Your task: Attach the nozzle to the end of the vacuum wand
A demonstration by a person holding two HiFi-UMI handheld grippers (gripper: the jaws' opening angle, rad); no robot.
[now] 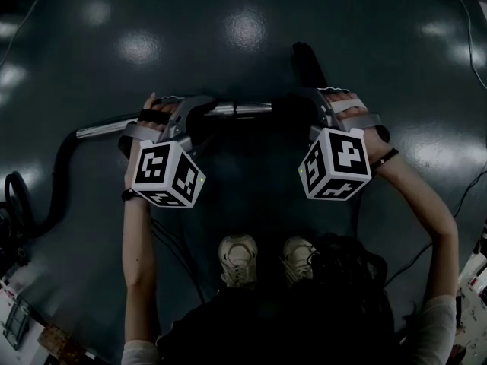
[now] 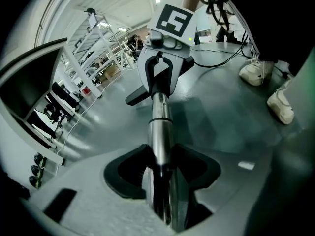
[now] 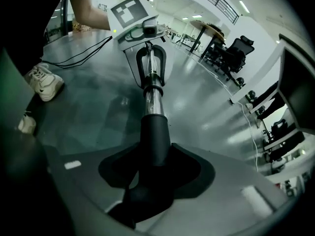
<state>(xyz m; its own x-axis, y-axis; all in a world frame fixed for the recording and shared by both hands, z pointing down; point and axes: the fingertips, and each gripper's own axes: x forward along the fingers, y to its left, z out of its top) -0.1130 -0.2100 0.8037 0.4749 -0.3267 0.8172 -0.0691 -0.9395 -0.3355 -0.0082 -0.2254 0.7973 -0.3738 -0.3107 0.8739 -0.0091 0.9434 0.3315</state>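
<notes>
In the head view a silver vacuum wand [image 1: 243, 109] runs level above the dark floor, joined at its left to a black hose [image 1: 53, 181]. My left gripper [image 1: 194, 114] is shut on the wand; in the left gripper view the metal tube [image 2: 158, 127] passes between the pads of that gripper [image 2: 160, 173]. My right gripper [image 1: 323, 106] is shut on the black nozzle [image 1: 308, 63]. In the right gripper view the nozzle's black collar [image 3: 155, 136] sits between the pads of my right gripper [image 3: 155, 168] and sleeves over the wand's end [image 3: 153, 100]. The two grippers face each other along the tube.
The person's shoes [image 1: 238, 257] stand just below the wand. Cables [image 1: 422, 249] trail on the floor at the right, and gear lies at the left edge [image 1: 15, 318]. Shelving racks [image 2: 93, 48] and office chairs [image 3: 231, 53] stand farther off.
</notes>
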